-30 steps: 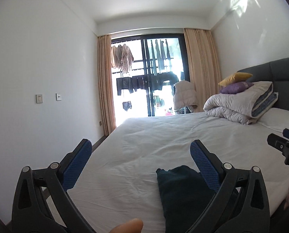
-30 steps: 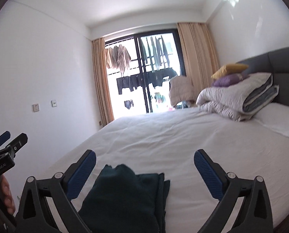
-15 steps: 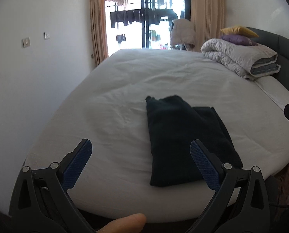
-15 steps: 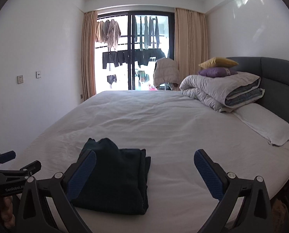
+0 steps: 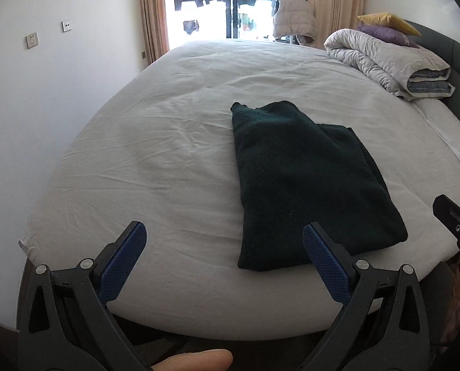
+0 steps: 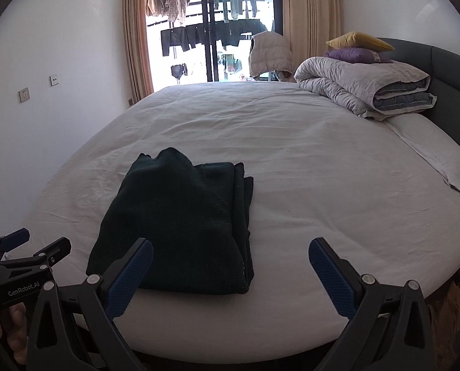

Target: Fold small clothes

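Rolled duvet (image 6: 365, 88) beyond folded garment (image 6: 180, 222)

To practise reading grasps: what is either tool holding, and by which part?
Nothing: the left tool and right tool are both open, short of the folded dark garment.

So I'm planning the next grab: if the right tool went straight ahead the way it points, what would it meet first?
Probably the white bed sheet, just right of the folded dark green garment; the open right tool holds nothing. Depth is uncertain.
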